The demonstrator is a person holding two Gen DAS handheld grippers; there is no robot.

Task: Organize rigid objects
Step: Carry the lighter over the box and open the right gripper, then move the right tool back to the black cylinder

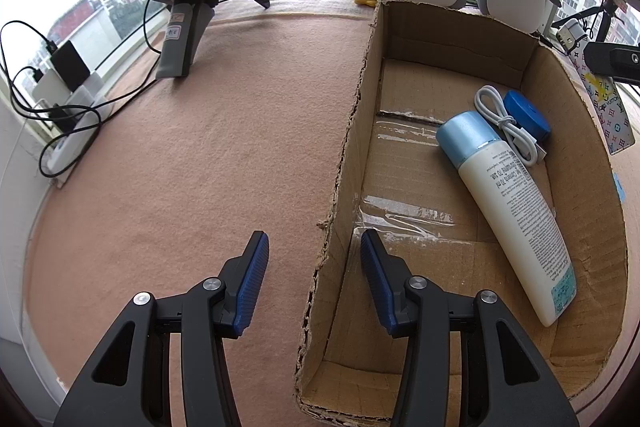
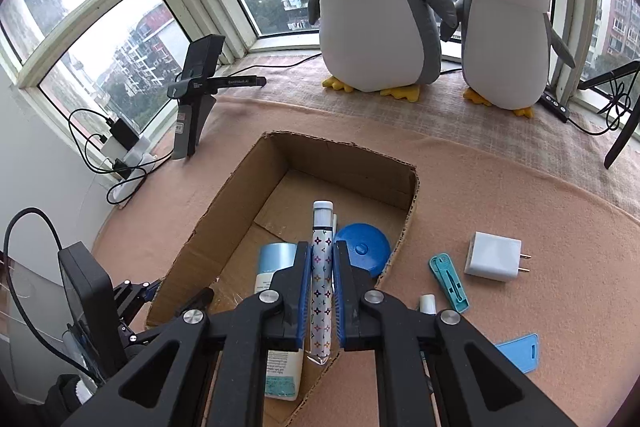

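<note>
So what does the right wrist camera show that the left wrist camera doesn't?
Only the right wrist view shows the white charger, teal tool and blue tag lying on the cloth outside the box, and the right gripper shut on the patterned tube. Only the left shows the white cable and the open left gripper. Both show the cardboard box, lotion bottle and blue disc.

Rough-edged corrugated cardboard box [image 1: 576,131] on matt felt-like cloth [image 1: 200,147]; glossy plastic bottle [image 1: 516,203], smooth plastic charger [image 2: 493,256].
</note>
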